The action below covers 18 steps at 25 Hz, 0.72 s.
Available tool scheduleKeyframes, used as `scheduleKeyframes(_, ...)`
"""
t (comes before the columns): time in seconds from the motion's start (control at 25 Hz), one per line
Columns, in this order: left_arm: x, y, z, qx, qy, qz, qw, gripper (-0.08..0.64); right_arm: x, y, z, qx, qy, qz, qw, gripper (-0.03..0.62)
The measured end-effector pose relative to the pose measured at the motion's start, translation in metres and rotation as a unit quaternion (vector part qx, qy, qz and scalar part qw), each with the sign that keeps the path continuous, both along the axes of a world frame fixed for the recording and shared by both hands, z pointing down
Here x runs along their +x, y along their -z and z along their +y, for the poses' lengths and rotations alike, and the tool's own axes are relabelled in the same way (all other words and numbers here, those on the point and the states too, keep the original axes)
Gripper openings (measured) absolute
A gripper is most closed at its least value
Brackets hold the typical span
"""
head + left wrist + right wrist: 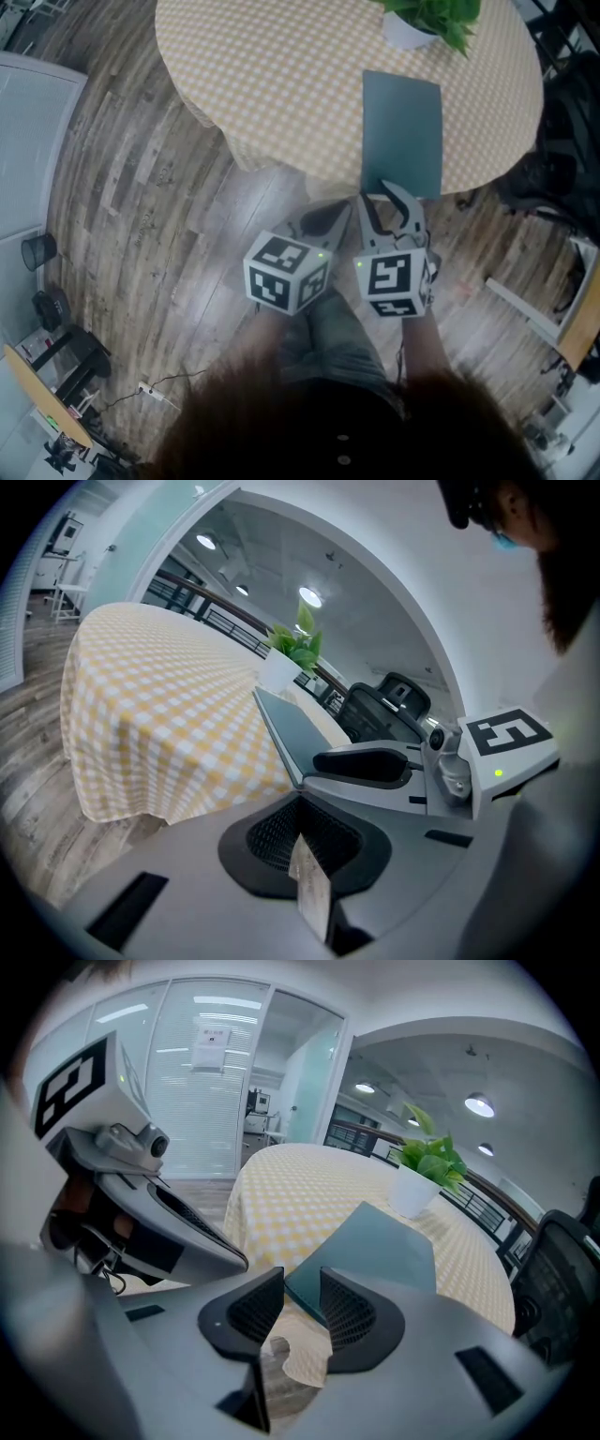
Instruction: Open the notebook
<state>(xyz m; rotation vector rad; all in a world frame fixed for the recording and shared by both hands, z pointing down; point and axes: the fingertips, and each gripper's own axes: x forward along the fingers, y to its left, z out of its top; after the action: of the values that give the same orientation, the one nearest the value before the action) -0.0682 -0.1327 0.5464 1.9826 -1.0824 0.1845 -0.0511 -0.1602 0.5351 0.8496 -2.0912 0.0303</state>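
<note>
Hovering off the desk (281, 94) edge, right gripper's (382, 199) fingers (258, 1312) are spread and empty, probably to catch the closed notebook (402, 131) cover, left gripper's (328, 217) fingers (272, 836) shut on nothing.

We count one table (281, 84), one notebook (401, 133) and one plant (441, 19). We count two grippers, the left gripper (330, 217) and the right gripper (384, 195). We count also one bin (38, 249).

You get no legible wording here: the paper notice (214, 1048) on the glass partition (178, 1110) is too small to read.
</note>
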Motion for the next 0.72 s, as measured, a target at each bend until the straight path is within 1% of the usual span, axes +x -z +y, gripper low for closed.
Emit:
scheduleKeyframes(0.28,0.001,0.003,-0.002,0.001,0.002,0.003,1.0000,0.011,0.001,-0.004,-0.003,0.005,0.022,0.030,0.999,0.114)
scheduleKeyframes(0.44,-0.002,0.006,-0.005,0.004,0.007,0.002,1.0000,0.011,0.002,-0.001,-0.005,0.002,0.015,0.025,1.000,0.113)
scheduleKeyframes(0.6,-0.002,0.003,-0.009,0.003,0.005,0.003,1.0000,0.011,0.003,-0.006,-0.007,-0.011,0.016,0.032,0.999,0.104)
scheduleKeyframes(0.72,-0.004,0.004,-0.013,0.006,0.003,0.004,1.0000,0.011,0.002,-0.004,-0.006,-0.024,0.010,0.017,1.000,0.083)
